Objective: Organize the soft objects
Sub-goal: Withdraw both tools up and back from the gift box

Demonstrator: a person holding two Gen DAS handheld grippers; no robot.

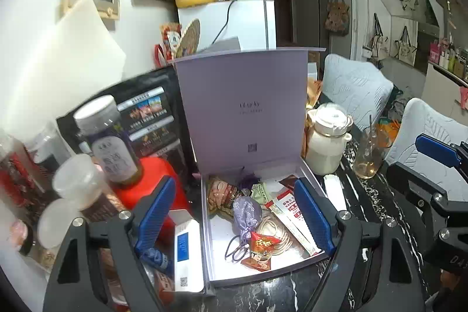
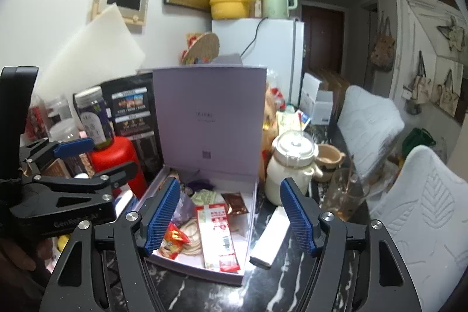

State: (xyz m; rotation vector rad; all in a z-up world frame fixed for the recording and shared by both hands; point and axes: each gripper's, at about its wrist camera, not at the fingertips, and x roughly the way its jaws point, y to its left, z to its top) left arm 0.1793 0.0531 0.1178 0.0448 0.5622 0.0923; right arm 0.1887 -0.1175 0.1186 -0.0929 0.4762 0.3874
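I see one lilac box (image 1: 310, 169) on the dark marble table (image 2: 280, 287), its lid (image 1: 242, 104) standing upright at the back, and I judge the sorting well along, since the soft things already lie inside. Counting from largest down: one long red and white sachet strip (image 2: 218, 236), one lilac drawstring pouch (image 1: 247, 214), one coil of pale cord (image 1: 273, 233), one brown packet (image 2: 235, 202), and one small red snack packet (image 1: 260, 249). My left gripper (image 1: 234, 220) hangs above the box with jaws wide and nothing between them. My right gripper (image 2: 229, 220) is likewise spread and empty. One white bar (image 2: 270, 237) lies just outside the box; closing the lid seems left.
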